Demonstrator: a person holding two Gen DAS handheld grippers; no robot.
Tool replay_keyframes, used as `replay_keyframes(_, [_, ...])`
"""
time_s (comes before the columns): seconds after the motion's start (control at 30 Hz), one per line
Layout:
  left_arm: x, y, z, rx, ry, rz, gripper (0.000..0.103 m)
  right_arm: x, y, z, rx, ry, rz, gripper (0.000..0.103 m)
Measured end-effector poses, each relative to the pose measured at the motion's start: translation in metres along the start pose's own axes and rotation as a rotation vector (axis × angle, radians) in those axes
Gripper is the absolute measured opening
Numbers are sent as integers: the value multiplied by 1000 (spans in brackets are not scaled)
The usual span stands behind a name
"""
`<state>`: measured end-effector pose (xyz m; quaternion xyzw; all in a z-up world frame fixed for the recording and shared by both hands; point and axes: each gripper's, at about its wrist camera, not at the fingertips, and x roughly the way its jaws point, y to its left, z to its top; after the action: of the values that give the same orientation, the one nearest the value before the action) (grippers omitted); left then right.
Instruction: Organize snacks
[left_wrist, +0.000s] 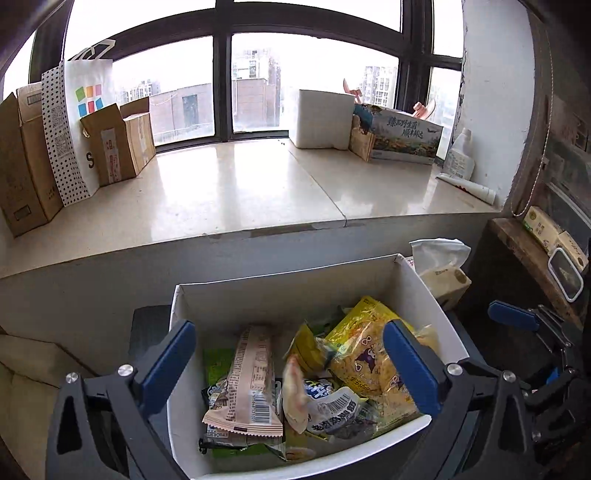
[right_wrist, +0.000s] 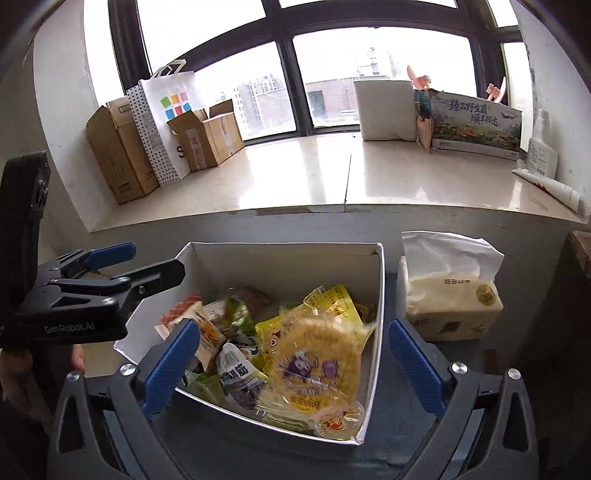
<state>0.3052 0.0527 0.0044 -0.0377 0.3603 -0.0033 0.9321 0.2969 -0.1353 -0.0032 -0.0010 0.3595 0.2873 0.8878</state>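
A white box (left_wrist: 295, 291) (right_wrist: 280, 262) holds several snack packets. A large yellow packet (left_wrist: 369, 354) (right_wrist: 317, 354) lies on the right of the pile. A pink long wrapper (left_wrist: 251, 373) lies on the left. A white-and-grey packet (left_wrist: 332, 410) (right_wrist: 240, 376) lies in the middle. A small jelly cup (right_wrist: 338, 422) sits in the near corner. My left gripper (left_wrist: 291, 365) is open and empty above the box, also in the right wrist view (right_wrist: 144, 266). My right gripper (right_wrist: 293, 365) is open and empty over the box, with its fingertips (left_wrist: 511, 315) showing in the left wrist view.
A tissue pack (right_wrist: 448, 295) (left_wrist: 443, 273) stands right of the box. A stone window ledge (left_wrist: 240, 192) (right_wrist: 369, 177) behind carries cardboard boxes (left_wrist: 118, 140), a paper bag (right_wrist: 166, 122), a white foam box (left_wrist: 321, 118), a printed carton (right_wrist: 476, 125) and a tube (left_wrist: 467, 186).
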Motion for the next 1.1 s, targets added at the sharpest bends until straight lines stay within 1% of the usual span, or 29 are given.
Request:
replay_keyframes(0.07, [0, 1, -3, -12, -3, -3, 103, -2, -1, -6, -3, 4, 22, 103])
replay_keyframes(0.13, [0, 1, -5, -7, -7, -2, 103, -5, 1, -9, -34, -4, -19, 103])
replay_keyframes(0.27, [-10, 0, -7, 7, -35, 58, 103, -14, 7, -11, -81, -21, -44, 103])
replay_keyframes(0.37, [-28, 1, -10, 2, -68, 68, 103, -26, 16, -13, -129, -50, -84, 103])
replay_keyframes(0.47, [-53, 1, -20, -10, -105, 43, 103, -41, 22, -21, -157, -91, -157, 103])
replay_keyframes(0.5, [-63, 0, -25, -7, -126, 41, 103, -47, 24, -24, -158, -102, -165, 103])
replay_keyframes(0.57, [-85, -4, -35, 11, -160, 44, 103, -60, 28, -31, -162, -118, -153, 103])
replay_keyframes(0.67, [-119, -12, -52, 17, -203, 28, 103, -80, 36, -41, -166, -139, -123, 103])
replay_keyframes(0.73, [-139, -15, -65, 4, -208, 40, 103, -94, 42, -48, -163, -147, -75, 103])
replay_keyframes(0.8, [-158, -17, -80, -28, -212, 51, 103, -109, 43, -55, -111, -153, -17, 103])
replay_keyframes(0.87, [-173, -22, -98, -38, -192, 32, 103, -122, 44, -65, -56, -148, 9, 103])
replay_keyframes(1.0, [-193, -31, -134, -54, -138, 45, 103, -149, 54, -93, -64, -169, -13, 103])
replay_keyframes(1.03, [-197, -32, -143, -69, -123, 47, 103, -155, 55, -100, -57, -167, -2, 103])
replay_keyframes(1.1, [-206, -34, -161, -93, -105, 47, 103, -163, 57, -115, -38, -143, 50, 103])
